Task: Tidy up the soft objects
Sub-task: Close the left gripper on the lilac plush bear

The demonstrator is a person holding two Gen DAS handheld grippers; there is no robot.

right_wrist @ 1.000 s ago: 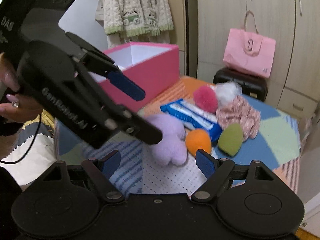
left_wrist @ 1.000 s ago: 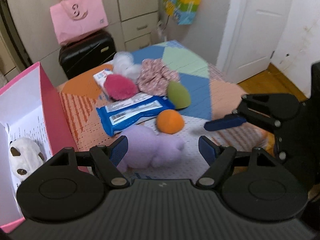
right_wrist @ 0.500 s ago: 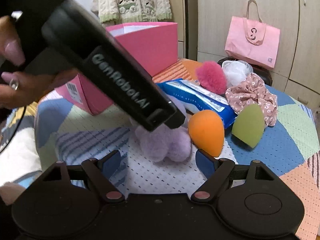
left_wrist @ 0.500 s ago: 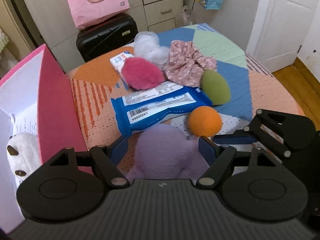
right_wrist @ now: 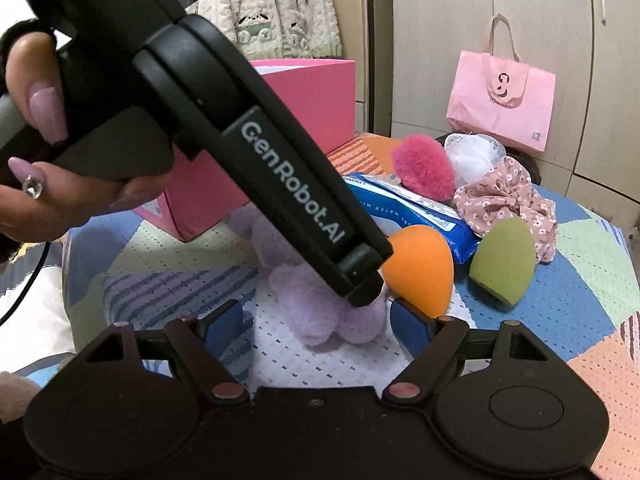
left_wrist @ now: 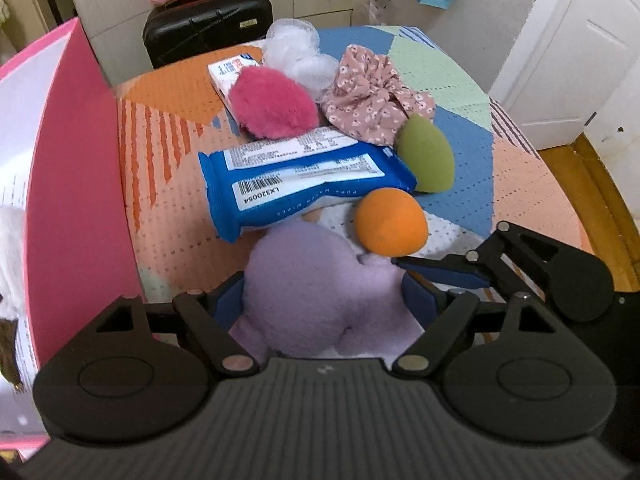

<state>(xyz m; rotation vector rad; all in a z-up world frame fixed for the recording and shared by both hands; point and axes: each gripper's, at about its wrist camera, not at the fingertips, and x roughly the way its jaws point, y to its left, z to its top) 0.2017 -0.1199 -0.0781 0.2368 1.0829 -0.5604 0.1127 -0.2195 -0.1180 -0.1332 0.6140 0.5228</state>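
- Patchwork-quilted surface: most of the soft items are not sorted yet, all lying beyond the fingers.
- Open pink cardboard box, left of the left fingers: one white plush toy with dark patches already inside. Judged early in the task.
- Blue plastic wipes pack: just past the left fingertips, still on the surface.
- Lilac fluffy plush toy: between the left gripper fingers, which have just been opening wider; they straddle it, can't tell if the pads touch. Looks like the next pick, not lifted.
- Right gripper: fingers apart, have just been closing a bit; the plush's near edge lies between them, not pinched.
- Floral pink fabric scrunchie, magenta fluffy puff, white mesh puff: far side, untouched.
- Orange egg-shaped makeup sponge: just beyond the right fingertip in the left wrist view.
- Green egg-shaped makeup sponge: beside the wipes pack, left to do.
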